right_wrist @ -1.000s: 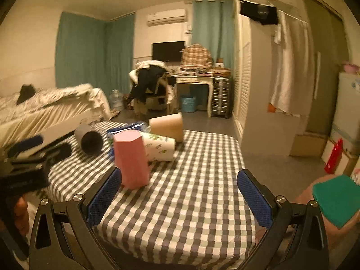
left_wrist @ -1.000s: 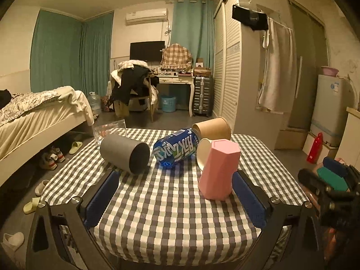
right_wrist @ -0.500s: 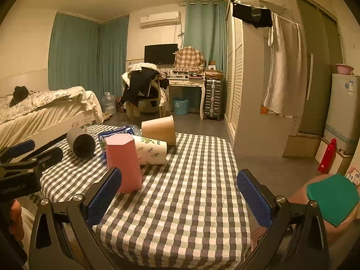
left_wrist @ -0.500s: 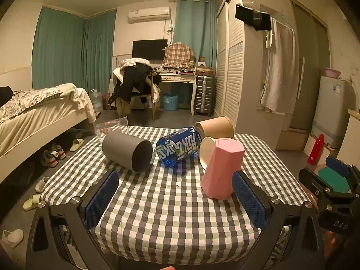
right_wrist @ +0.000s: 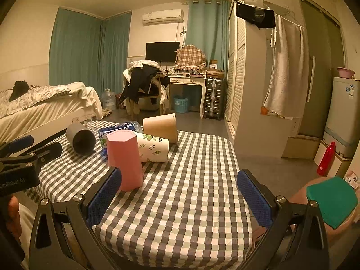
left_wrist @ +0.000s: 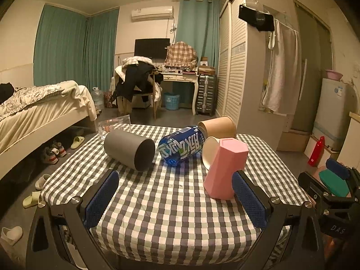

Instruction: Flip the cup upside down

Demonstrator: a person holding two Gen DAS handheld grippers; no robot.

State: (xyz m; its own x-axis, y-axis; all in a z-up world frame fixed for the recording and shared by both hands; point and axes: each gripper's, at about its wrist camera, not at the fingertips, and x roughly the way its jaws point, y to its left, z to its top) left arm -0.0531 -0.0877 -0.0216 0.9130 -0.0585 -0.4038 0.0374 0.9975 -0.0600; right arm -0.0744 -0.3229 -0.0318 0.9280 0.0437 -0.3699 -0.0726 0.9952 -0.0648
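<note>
A pink faceted cup [left_wrist: 225, 168] stands mouth-down on the checked tablecloth [left_wrist: 171, 204]; it also shows in the right wrist view [right_wrist: 124, 159]. Behind it lie a grey cup [left_wrist: 129, 149] on its side, a blue can [left_wrist: 182, 145], a white leaf-print cup [right_wrist: 153, 147] and a brown paper cup [left_wrist: 219, 127]. My left gripper [left_wrist: 175, 199] is open and empty, held at the table's near edge, the pink cup just inside its right finger. My right gripper [right_wrist: 178, 199] is open and empty to the right of the pink cup.
A clear plastic box [left_wrist: 113, 127] sits at the table's far left corner. A bed [left_wrist: 33, 112] stands to the left, a wardrobe [left_wrist: 245, 67] to the right, a chair and desk behind. A green stool [right_wrist: 333, 200] is by the table's right side.
Both grippers have drawn back a little from the table and stayed open. The pink cup stands where it was.
</note>
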